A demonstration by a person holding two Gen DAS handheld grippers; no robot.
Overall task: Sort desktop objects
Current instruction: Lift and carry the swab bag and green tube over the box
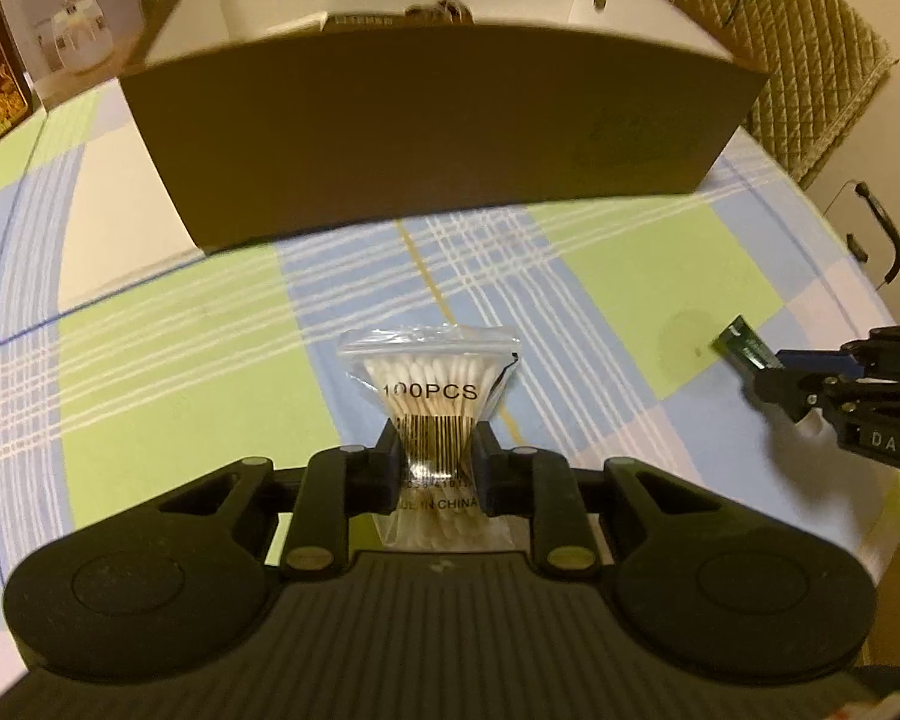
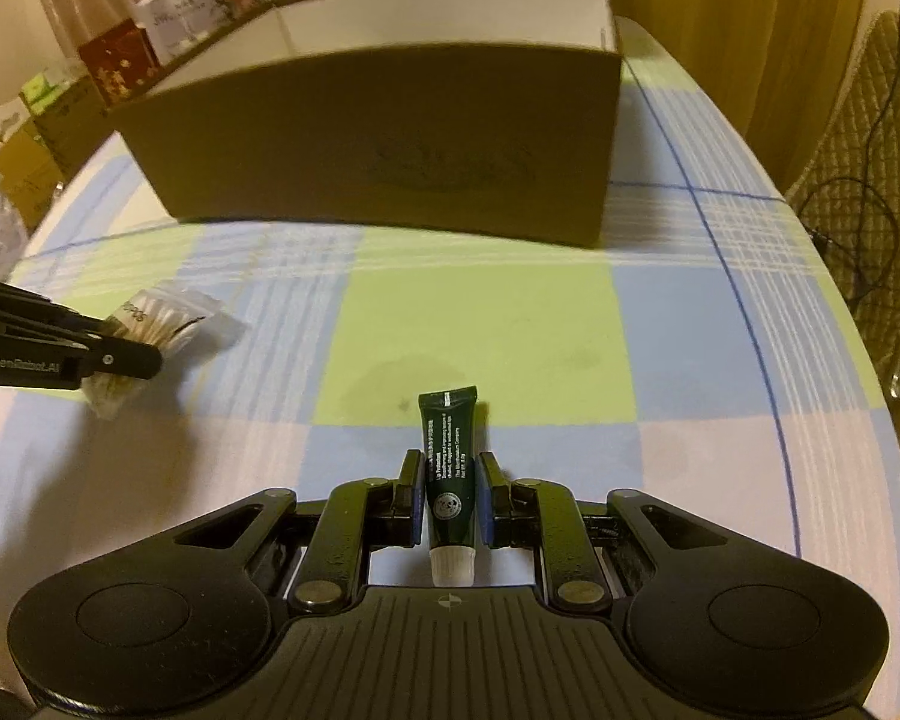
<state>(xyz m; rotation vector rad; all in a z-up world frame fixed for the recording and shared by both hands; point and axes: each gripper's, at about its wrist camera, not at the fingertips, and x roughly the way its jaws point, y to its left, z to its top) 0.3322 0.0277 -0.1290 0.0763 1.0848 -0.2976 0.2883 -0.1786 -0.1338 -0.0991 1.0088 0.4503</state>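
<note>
My left gripper is shut on a clear bag of cotton swabs marked 100PCS, squeezing its middle. It also shows at the left of the right wrist view, with the bag in it. My right gripper is shut on a dark green tube with a white cap nearest the camera. It shows at the right of the left wrist view, with the tube sticking out. An open brown cardboard box stands ahead of both grippers.
The table has a checked cloth in green, blue and white. Product boxes stand at the back left beside the cardboard box. A quilted chair back is past the table's right edge.
</note>
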